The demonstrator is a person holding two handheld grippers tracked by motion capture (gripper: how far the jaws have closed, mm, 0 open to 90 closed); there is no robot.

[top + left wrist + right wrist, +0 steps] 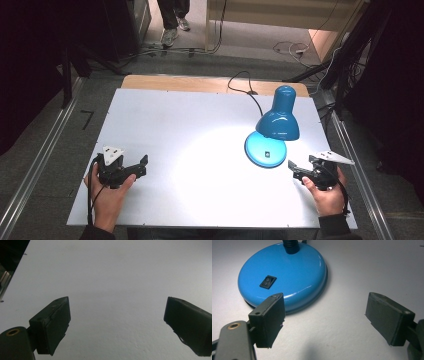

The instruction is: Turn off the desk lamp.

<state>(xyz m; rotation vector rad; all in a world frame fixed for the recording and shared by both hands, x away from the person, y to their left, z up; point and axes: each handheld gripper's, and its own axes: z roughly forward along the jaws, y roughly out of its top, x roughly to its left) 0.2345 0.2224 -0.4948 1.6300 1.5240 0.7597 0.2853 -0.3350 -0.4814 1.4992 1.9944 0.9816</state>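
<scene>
Lamp (272, 131) sitting at table's (165, 120) 2 o'clock, lit. Right gripper (299, 170) hovering at base's (287, 275) 4 o'clock, jaws spread, empty. Left gripper (136, 166) at 8 o'clock, also spread.

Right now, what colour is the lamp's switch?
Black, on the blue lamp base; switch clearest in the right gripper view.

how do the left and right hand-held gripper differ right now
The left hand-held gripper sits at the table's left side over bare white surface, far from the blue lamp; the right hand-held gripper sits just beside the lamp base. The left one's jaws point right, toward the middle; the right one's point left, toward the base and its black switch. Both are open, empty, and each held in one hand.
</scene>
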